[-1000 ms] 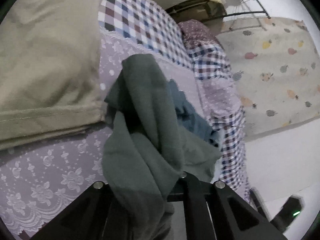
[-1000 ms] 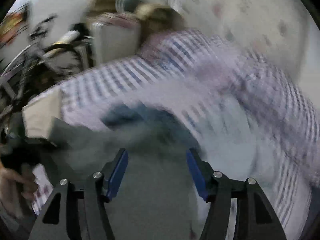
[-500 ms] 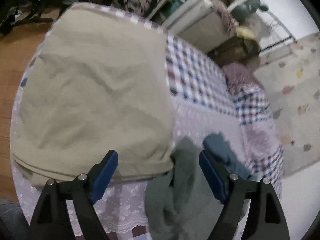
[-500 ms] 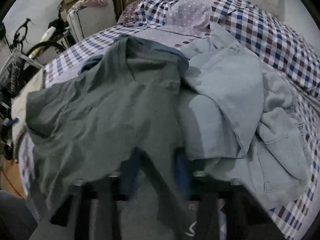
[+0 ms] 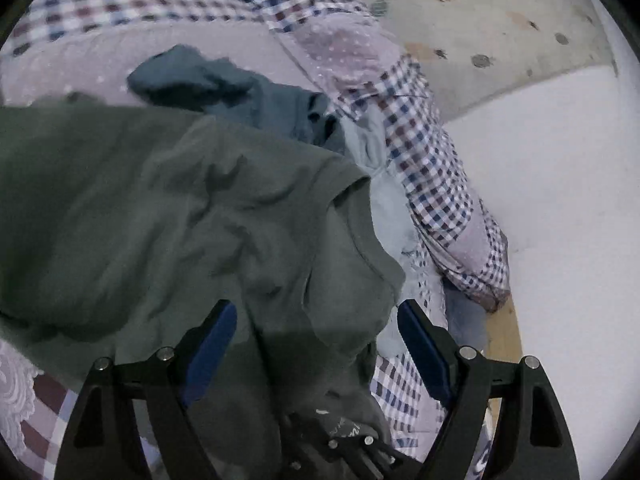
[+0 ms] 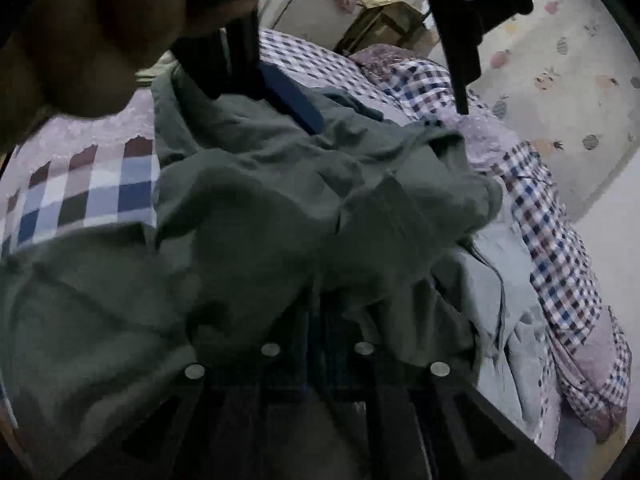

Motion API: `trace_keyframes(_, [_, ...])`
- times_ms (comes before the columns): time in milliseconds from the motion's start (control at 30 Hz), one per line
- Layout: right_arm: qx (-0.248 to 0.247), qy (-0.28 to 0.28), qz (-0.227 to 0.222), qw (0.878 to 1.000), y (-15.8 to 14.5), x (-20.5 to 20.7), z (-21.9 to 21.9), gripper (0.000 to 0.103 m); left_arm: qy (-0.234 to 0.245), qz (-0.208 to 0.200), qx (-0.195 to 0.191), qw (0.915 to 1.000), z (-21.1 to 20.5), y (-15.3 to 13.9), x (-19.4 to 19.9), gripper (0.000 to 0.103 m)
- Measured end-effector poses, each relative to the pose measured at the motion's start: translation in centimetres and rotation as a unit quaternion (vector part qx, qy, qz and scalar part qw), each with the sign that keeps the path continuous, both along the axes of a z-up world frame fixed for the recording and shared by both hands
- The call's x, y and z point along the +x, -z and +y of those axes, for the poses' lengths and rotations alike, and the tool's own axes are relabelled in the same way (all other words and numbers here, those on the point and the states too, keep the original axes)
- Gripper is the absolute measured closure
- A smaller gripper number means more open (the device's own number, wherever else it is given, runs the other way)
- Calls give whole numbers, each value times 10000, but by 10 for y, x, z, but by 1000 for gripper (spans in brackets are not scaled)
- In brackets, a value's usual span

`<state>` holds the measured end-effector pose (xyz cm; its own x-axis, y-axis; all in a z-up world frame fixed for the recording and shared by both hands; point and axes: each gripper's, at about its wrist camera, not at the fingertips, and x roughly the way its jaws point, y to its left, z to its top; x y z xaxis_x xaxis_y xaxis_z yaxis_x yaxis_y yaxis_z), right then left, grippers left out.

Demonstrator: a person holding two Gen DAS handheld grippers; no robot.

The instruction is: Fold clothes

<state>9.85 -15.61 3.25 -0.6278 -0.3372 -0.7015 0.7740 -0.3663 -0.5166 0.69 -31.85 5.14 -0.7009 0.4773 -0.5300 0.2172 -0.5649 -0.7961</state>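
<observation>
A dark green garment [image 5: 160,208] lies crumpled on the checked bedspread [image 5: 424,160]. My left gripper [image 5: 316,336] is open just above it, and a fold of green cloth lies loose between the blue pads [image 5: 212,344]. In the right wrist view the green garment [image 6: 260,208] covers my right gripper [image 6: 316,320]. Its fingers are pressed together on a bunch of that cloth. My left gripper [image 6: 376,92] shows at the top of that view, held by a hand [image 6: 80,40].
A teal garment [image 5: 224,84] and a pale blue garment [image 5: 376,184] lie beside the green one toward the bed's edge. Beyond the edge are white floor [image 5: 540,180] and a fruit-patterned rug [image 5: 500,32]. Boxes and a case [image 6: 320,12] stand behind the bed.
My left gripper let go of the green garment, swung over a khaki garment and came back open above the green one. My right gripper, open a second ago, has shut on the green cloth.
</observation>
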Motion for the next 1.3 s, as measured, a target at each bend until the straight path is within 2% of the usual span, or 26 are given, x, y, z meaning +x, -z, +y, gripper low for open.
trace_keyframes(67, [70,-51,226,9997,3,6,4,96,154,152,-148,9997,5,-5,-2,18])
trace_keyframes(133, [24,-122,206,9997,0,12,8,91,293,355,-344,9983,11,-13,1,18])
trace_keyframes(200, [-86,-306,92,9995,-5,17,16,80,449,507,-349,9971,16,-16,1,18])
trace_keyframes(233, [-165,-398,-10,9991,-9,18,21,70,523,550,-312,9966,19,-17,1,18])
trace_keyframes(300, [-515,-520,-526,9959,-26,13,41,59,668,483,-427,9957,30,-16,3,18])
trace_keyframes(367, [-927,-625,-1124,9874,-44,3,62,45,762,377,-563,9948,42,-15,-2,18])
trace_keyframes(400, [-1101,-486,-1198,9855,-55,-4,73,44,792,331,-610,9944,46,-14,-5,19])
trace_keyframes(500, [-1645,579,-1228,9770,-76,-58,113,43,791,310,-571,9947,50,-12,-6,22])
trace_keyframes(600, [-1714,1414,-1236,9671,-78,-107,134,43,755,361,-496,9953,50,-11,-4,25])
trace_keyframes(633, [-1674,1509,-1315,9654,-74,-121,135,43,792,368,-487,9950,51,-11,-5,25])
trace_keyframes(733, [-1542,1651,-1569,9614,-60,-153,129,45,996,421,-549,9926,63,-11,-8,25])
trace_keyframes(800, [-1507,1615,-1729,9598,-54,-168,121,58,1159,464,-654,9900,72,-13,-10,25])
trace_keyframes(833, [-1564,1573,-1859,9572,-51,-170,120,83,1234,474,-706,9887,77,-14,-12,25])
trace_keyframes(867, [-1609,1625,-1855,9557,-52,-172,121,100,1294,456,-739,9878,81,-13,-14,25])
trace_keyframes(933, [-1697,1745,-1821,9527,-54,-176,124,100,1316,393,-736,9878,85,-11,-16,25])
trace_keyframes(1000, [-2072,1652,-1638,9502,-74,-163,131,100,1267,337,-661,9892,83,-9,-17,25])
trace_keyframes(1033, [-2204,1399,-1490,9538,-86,-149,133,100,1231,314,-611,9900,80,-8,-17,25])
trace_keyframes(1100, [-2216,495,-1227,9661,-110,-101,131,100,1157,274,-495,9917,73,-6,-15,25])
trace_keyframes(1133, [-2115,59,-1161,9704,-111,-76,128,100,1141,262,-468,9920,71,-5,-15,25])
trace_keyframes(1233, [-1327,-848,-1018,9823,-95,-5,113,100,1172,195,-630,9909,71,-3,-14,25])
trace_keyframes(1300, [-771,-1210,-901,9856,-74,34,105,100,1216,118,-797,9893,74,-2,-14,25])
